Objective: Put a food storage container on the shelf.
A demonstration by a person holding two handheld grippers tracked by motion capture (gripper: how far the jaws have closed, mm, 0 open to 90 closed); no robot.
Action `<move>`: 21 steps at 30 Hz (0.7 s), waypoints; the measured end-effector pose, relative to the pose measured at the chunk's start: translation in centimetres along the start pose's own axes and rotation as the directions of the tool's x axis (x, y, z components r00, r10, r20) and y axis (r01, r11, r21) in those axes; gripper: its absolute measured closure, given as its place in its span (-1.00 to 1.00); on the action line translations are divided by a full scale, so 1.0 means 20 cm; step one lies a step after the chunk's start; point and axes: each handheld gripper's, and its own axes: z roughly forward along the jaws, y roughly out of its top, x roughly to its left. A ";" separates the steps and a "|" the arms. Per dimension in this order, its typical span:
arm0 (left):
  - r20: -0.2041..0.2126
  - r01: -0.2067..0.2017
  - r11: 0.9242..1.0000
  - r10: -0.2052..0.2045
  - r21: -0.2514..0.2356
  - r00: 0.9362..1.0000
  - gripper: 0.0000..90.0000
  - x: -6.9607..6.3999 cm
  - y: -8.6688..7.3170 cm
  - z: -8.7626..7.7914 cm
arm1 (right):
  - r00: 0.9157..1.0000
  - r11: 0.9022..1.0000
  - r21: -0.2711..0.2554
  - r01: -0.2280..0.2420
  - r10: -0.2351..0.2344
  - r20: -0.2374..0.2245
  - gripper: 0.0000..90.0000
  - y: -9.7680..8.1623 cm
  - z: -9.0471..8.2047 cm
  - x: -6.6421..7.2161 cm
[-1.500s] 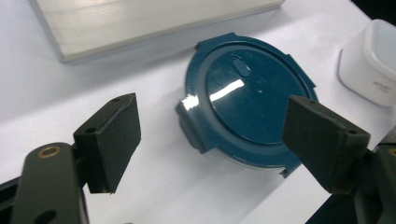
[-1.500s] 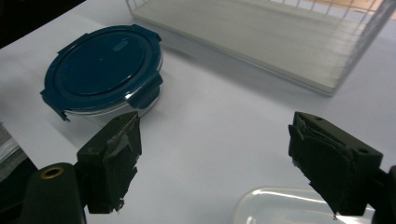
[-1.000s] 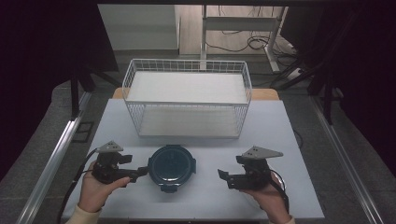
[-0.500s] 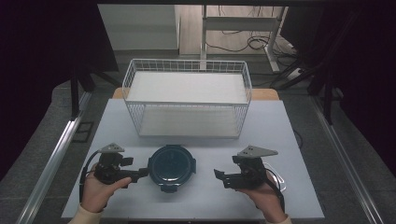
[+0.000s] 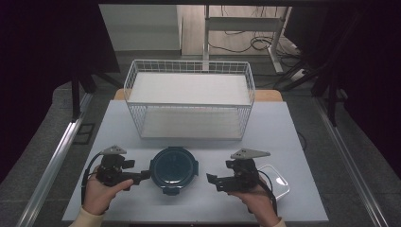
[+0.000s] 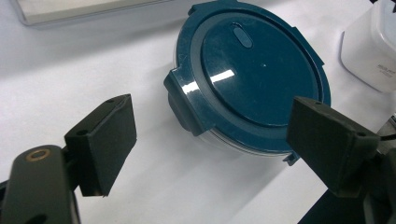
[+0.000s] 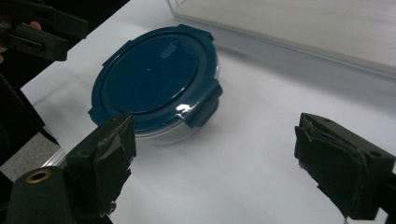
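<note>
A round container with a dark blue clip-on lid [image 5: 174,169] sits on the white table near its front edge. My left gripper [image 5: 143,176] lies level at the container's left side, open, its tips just short of the lid's clip. In the left gripper view the lid [image 6: 254,74] lies beyond the spread pads [image 6: 105,140]. My right gripper [image 5: 212,181] points at the container from the right, a small gap away. Its jaws have just been opening, with nothing between them. In the right gripper view the container [image 7: 154,84] stands ahead of the left pad [image 7: 105,161].
A white wire basket [image 5: 189,105] with two white shelves stands across the back half of the table [image 5: 283,127]. A white lidded box [image 5: 276,182] lies just right of my right hand, also seen in the left gripper view [image 6: 373,51]. Bare tabletop lies between basket and container.
My right gripper has slid left toward the blue-lidded container. The left gripper and the container have stayed put.
</note>
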 end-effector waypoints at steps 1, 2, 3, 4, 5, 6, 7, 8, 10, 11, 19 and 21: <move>0.005 0.003 1.000 -0.003 0.001 1.000 -0.65 0.00 0.00 0.00 | 1.000 1.000 0.003 -0.003 0.003 -0.002 -0.73 0.00 0.01 0.01; 0.009 0.007 1.000 -0.007 0.001 1.000 -0.66 0.00 0.00 0.01 | 1.000 1.000 0.006 -0.003 0.003 -0.006 -0.73 0.00 0.02 0.01; 0.013 0.010 1.000 -0.010 0.001 1.000 -0.66 0.01 0.00 0.01 | 1.000 1.000 0.009 -0.006 0.006 -0.009 -0.73 0.00 0.03 0.02; 0.018 0.016 1.000 -0.016 0.002 1.000 -0.66 0.01 0.00 0.01 | 1.000 1.000 0.013 -0.005 0.005 -0.012 -0.73 0.01 0.04 0.02; 0.021 0.020 1.000 -0.020 0.002 1.000 -0.67 0.01 0.00 0.02 | 1.000 1.000 0.014 -0.008 0.008 -0.014 -0.73 0.01 0.06 0.03; 0.024 0.024 1.000 -0.024 0.001 0.999 -0.67 0.01 0.00 0.02 | 1.000 1.000 0.019 -0.009 0.009 -0.018 -0.74 0.01 0.07 0.03; 0.028 0.028 1.000 -0.028 0.000 0.999 -0.67 0.02 0.00 0.02 | 1.000 1.000 0.020 -0.012 0.013 -0.022 -0.74 0.01 0.08 0.04; 0.033 0.034 0.999 -0.034 -0.001 0.999 -0.68 0.02 0.00 0.02 | 1.000 1.000 0.024 -0.014 0.015 -0.025 -0.74 0.01 0.09 0.04; 0.041 0.046 0.999 -0.046 -0.005 0.998 -0.68 0.03 0.00 0.03 | 0.999 0.999 0.029 -0.022 0.023 -0.030 -0.74 0.01 0.11 0.05; 0.044 0.051 0.999 -0.051 -0.005 0.998 -0.69 0.04 0.00 0.03 | 0.999 0.999 0.030 -0.028 0.029 -0.034 -0.75 0.01 0.12 0.06; 0.075 0.092 0.996 -0.092 0.000 0.993 -0.72 0.07 0.00 0.07 | 0.995 0.996 0.049 -0.079 0.081 -0.052 -0.75 0.04 0.22 0.08; 0.084 0.103 0.995 -0.103 -0.002 0.991 -0.73 0.07 0.00 0.08 | 0.995 0.995 0.053 -0.085 0.088 -0.057 -0.75 0.04 0.23 0.08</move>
